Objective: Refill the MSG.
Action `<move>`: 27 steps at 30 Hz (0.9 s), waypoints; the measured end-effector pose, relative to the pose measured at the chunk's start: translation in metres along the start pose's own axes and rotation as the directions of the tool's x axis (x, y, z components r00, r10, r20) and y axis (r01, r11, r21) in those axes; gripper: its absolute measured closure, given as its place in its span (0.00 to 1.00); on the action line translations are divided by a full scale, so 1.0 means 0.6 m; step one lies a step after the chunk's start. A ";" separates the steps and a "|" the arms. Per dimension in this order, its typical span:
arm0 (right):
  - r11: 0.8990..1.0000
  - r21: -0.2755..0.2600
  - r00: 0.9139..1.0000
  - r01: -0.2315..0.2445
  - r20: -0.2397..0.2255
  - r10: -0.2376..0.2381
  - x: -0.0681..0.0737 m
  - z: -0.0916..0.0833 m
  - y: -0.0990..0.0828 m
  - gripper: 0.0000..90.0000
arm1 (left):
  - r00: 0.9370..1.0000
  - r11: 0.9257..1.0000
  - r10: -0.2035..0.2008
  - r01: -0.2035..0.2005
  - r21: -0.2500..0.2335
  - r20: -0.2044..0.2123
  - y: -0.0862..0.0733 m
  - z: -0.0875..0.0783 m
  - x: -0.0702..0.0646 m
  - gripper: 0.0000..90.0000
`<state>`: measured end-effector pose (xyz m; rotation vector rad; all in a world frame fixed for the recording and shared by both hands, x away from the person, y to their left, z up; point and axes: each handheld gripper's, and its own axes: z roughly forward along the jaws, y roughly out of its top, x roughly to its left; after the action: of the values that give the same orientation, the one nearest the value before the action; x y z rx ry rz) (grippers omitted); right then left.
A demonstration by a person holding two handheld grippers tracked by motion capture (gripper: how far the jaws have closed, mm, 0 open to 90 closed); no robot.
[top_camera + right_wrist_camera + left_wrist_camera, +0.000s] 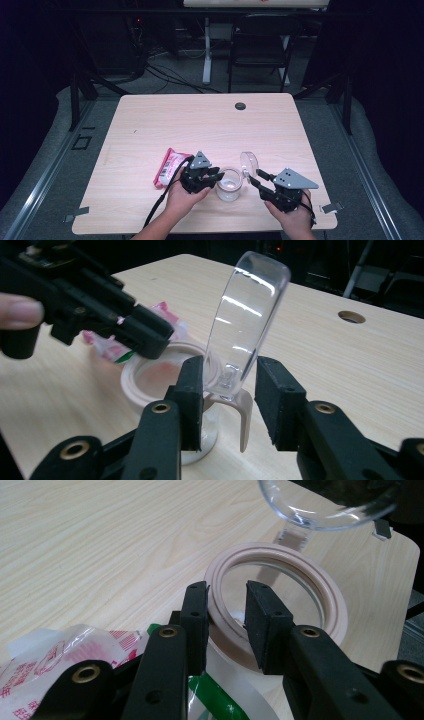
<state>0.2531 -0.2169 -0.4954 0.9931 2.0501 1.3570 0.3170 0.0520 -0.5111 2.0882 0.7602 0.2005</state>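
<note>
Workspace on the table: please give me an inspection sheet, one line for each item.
Surface: light wooden table, with a round hole near the far edge.
Job's things: clear jar with a pale sealing rim, open; its clear hinged lid stands upright.
Clutter: pink and white packet left of the jar.
Grippers: left gripper has one jaw inside the jar rim and one outside; right gripper has its jaws on both sides of the lid, contact unclear.
Cables: black cable trails from the left gripper.
Surroundings: dark folding chair and white desk leg behind the table.
</note>
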 end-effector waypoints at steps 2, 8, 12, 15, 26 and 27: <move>1.000 -0.006 1.000 -0.019 0.002 0.019 -0.008 0.004 0.002 0.74 | 1.000 1.000 -0.003 0.003 -0.008 -0.005 0.001 0.001 -0.001 0.79; 0.998 -0.011 0.998 -0.068 -0.006 0.068 -0.029 0.021 0.007 0.78 | 1.000 1.000 -0.012 0.012 -0.020 -0.005 0.001 0.000 -0.001 0.78; 0.997 0.001 0.997 -0.078 -0.012 0.078 -0.037 0.034 0.015 0.80 | 1.000 1.000 -0.015 0.015 -0.019 -0.006 0.000 -0.005 -0.001 0.78; 0.997 0.001 0.997 -0.080 -0.012 0.080 -0.042 0.044 0.020 0.80 | 1.000 0.999 -0.027 0.027 -0.021 0.011 -0.001 -0.008 0.001 0.78; 0.998 0.003 0.998 -0.061 -0.020 0.061 -0.039 0.039 0.019 0.71 | 1.000 0.998 -0.021 0.022 -0.056 0.014 -0.007 -0.055 0.019 0.65; 0.999 -0.001 0.999 -0.054 -0.008 0.054 -0.036 0.035 0.017 0.69 | 1.000 0.998 -0.012 0.013 -0.057 0.004 -0.015 -0.072 0.026 0.64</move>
<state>0.2849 -0.2194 -0.4939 1.0513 2.0421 1.3909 0.3082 0.0949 -0.4942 2.0291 0.7570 0.2095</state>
